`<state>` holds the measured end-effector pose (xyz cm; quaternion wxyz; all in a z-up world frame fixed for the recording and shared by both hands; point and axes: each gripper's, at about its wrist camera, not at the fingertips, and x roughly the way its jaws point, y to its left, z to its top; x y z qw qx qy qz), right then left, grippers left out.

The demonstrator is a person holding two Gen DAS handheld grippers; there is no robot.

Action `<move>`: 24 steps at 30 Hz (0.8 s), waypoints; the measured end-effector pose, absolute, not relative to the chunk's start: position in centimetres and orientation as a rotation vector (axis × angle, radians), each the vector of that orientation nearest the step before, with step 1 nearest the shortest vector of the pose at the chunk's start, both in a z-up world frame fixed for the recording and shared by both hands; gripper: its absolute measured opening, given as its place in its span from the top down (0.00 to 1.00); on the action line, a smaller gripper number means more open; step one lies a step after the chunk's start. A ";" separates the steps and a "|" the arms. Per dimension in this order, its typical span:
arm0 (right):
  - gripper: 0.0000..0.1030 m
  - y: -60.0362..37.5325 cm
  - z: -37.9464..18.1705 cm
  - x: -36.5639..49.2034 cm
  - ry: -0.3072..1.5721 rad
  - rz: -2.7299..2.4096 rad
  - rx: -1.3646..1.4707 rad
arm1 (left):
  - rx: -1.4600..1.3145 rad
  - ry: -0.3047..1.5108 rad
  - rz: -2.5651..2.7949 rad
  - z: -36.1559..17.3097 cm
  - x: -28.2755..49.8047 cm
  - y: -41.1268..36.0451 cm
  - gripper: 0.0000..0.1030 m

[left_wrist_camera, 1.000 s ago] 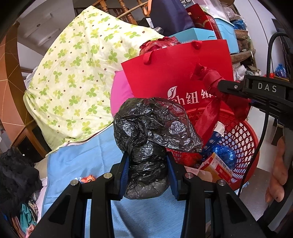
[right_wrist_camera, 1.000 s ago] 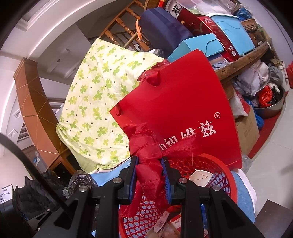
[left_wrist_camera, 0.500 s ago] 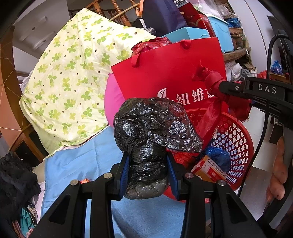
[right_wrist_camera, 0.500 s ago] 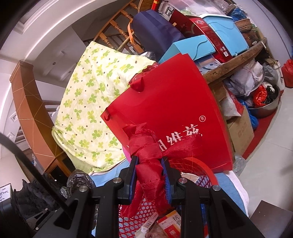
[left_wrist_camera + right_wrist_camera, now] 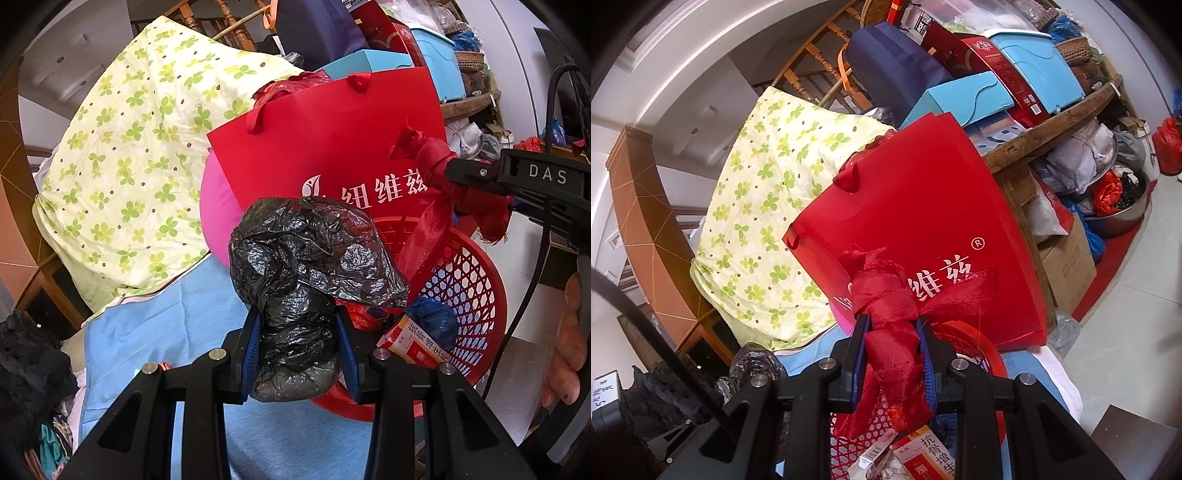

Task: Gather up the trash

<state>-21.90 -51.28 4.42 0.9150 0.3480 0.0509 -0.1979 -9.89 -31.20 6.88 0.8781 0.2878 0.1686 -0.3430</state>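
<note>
My left gripper is shut on a crumpled black plastic bag, held above the blue cloth, just left of a red mesh basket. The basket holds a blue wad and an orange-and-white carton. My right gripper is shut on a red fabric ribbon bundle over the basket rim. In the left wrist view that ribbon hangs from the right gripper above the basket. The black bag shows at lower left of the right wrist view.
A red paper bag with white lettering stands behind the basket, a pink cushion beside it. A green-clover quilt drapes to the left. Blue boxes and clutter fill a wooden shelf; a cardboard box and metal bowl sit on the floor.
The left view has shifted slightly, so basket and red bag sit a little further right and lower. Both grips are unchanged; the red ribbon stays over the basket.
</note>
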 end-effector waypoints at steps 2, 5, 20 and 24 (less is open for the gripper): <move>0.74 -51.3 4.4 -22.0 0.104 -0.410 0.717 | 0.603 0.354 -0.718 6.7 -9.9 -31.4 0.60; 0.74 -51.4 4.4 -22.2 0.101 -0.414 0.720 | 0.607 0.357 -0.722 6.5 -9.9 -31.8 0.60; 0.73 -51.7 4.1 -22.8 0.101 -0.423 0.727 | 0.620 0.386 -0.729 5.6 -9.8 -33.2 0.60; 0.73 -51.7 4.0 -22.9 0.100 -0.425 0.727 | 0.622 0.393 -0.732 5.4 -9.8 -33.6 0.60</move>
